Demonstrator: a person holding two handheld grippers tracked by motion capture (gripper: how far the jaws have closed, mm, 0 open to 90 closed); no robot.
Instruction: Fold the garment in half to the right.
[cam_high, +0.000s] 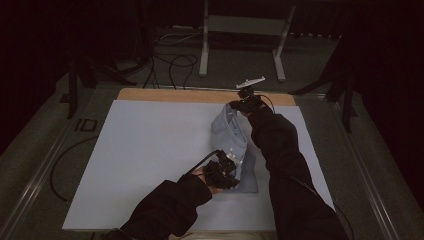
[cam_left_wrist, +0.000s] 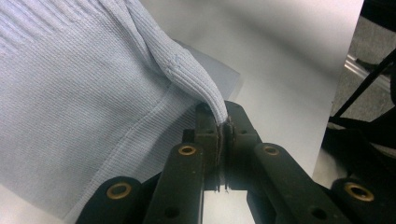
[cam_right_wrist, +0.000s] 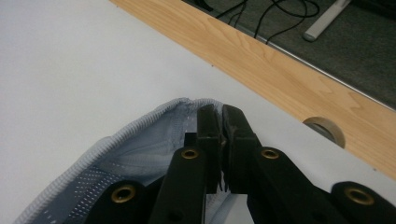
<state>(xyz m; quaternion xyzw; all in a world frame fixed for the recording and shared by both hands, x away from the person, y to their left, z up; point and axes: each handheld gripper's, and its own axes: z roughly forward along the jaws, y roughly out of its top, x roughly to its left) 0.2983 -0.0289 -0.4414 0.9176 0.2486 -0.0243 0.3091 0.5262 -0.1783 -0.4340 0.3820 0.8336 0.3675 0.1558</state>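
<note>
On the table: a light blue garment (cam_high: 232, 145) is lying bunched lengthwise on the right half of the pale sheet (cam_high: 150, 150), stretching from near the far edge toward the person's side.
Garment fabric: in the left gripper view, the ribbed knit (cam_left_wrist: 70, 93) is rising into a narrow fold that is running straight down into the jaws; in the right gripper view, a ribbed edge (cam_right_wrist: 140, 122) with dotted mesh lining is curving up to the jaws.
Left gripper: the left gripper (cam_high: 222, 170) is sitting at the near end of the garment, its jaws pressed together and pinching the knit fold (cam_left_wrist: 223, 122).
Right gripper: the right gripper (cam_high: 239, 106) is sitting at the far end of the garment, its jaws clamped together on the ribbed edge (cam_right_wrist: 220, 126).
Arms: two dark sleeves are coming in from the bottom of the high view, the right one (cam_high: 285, 165) lying alongside the garment, the left one (cam_high: 170, 205) ending just beside its near end.
Table: a strip of bare wood (cam_high: 175, 95) is showing beyond the sheet's far edge; in the right gripper view it has a round hole (cam_right_wrist: 324, 128) in it.
Floor: black cables (cam_high: 170, 62) and a grey metal frame (cam_high: 245, 30) are lying beyond the table.
</note>
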